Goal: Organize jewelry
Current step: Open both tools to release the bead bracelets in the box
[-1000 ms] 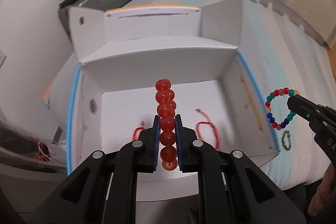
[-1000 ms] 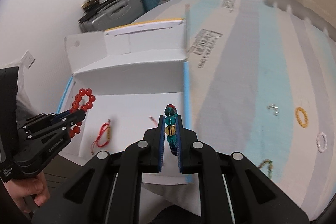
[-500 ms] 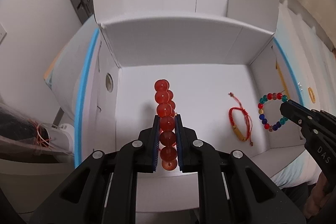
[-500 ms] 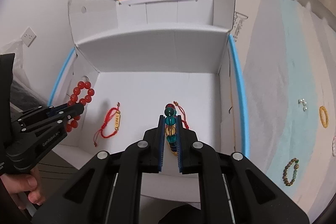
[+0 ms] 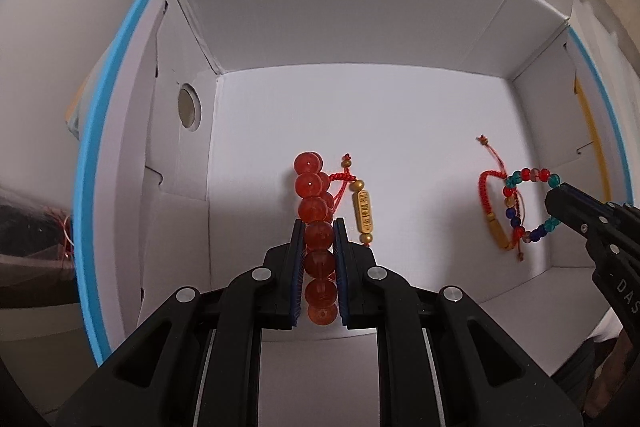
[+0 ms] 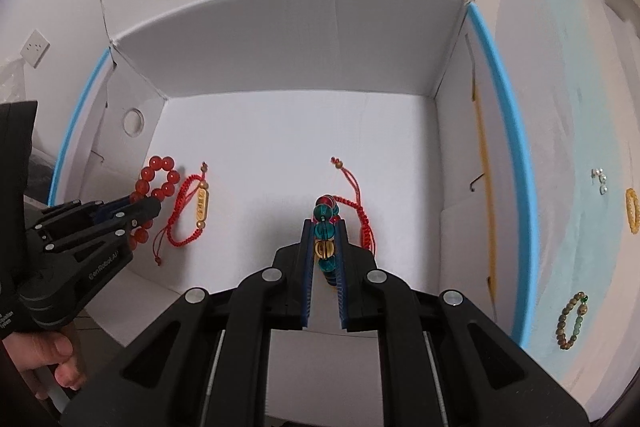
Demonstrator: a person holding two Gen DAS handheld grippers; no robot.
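Left side first. Left gripper clamped on the red bead bracelet, jaws pinching the loop edge-on, so its long axis runs straight ahead toward 12 o'clock from the fingertips. Held over the floor of the white cardboard box, low on the left half; whether the beads touch the floor cannot be told. Just beside the loop, at about 2 o'clock from the left fingertips, a red cord bracelet with gold tube charm lying on the box floor, charm aligned roughly 12 to 6.

Centre to right. Second red cord bracelet lying on the floor, at about 1 o'clock from the right fingertips. Right gripper closed on the multicoloured bead bracelet, teal and gold beads stacked between the pads, loop again edge-on and pointing to 12 o'clock. In the left wrist view that loop overlaps the second cord bracelet in line of sight; contact not determinable.

Far right, outside the box: on the striped bed cover, a green-brown bead bracelet at 4 o'clock, a yellow ring-shaped band at 3 o'clock.

Judgement: both loops positioned for release inside the box; each drop falls straight below its own jaws, close enough to a cord bracelet to risk landing on it.
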